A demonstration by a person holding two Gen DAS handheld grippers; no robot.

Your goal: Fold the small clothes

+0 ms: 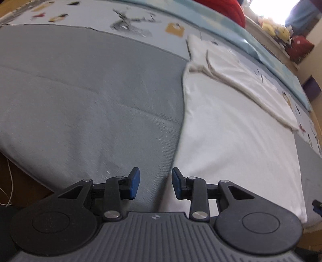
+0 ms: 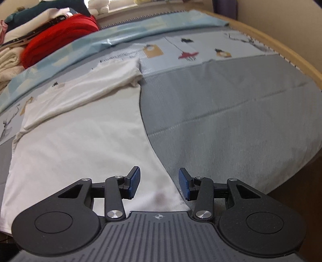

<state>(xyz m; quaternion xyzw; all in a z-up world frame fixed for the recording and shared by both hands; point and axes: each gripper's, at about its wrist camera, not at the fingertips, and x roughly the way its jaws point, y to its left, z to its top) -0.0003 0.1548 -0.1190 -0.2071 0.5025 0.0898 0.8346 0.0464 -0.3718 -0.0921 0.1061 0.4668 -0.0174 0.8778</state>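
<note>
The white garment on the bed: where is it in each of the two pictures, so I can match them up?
Left wrist view: the white garment fills the right half, its far strip folded over.
Right wrist view: the white garment fills the left half, same folded strip at the far end.
Shared landmark: the red fabric pile beyond the bed.

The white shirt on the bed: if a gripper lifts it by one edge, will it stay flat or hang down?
The white shirt looks thin and soft, with a folded strip and small wrinkles, so it would probably droop. It seems light. Lying on the gray cover, it may bunch or slide rather than move flat if pushed.
</note>
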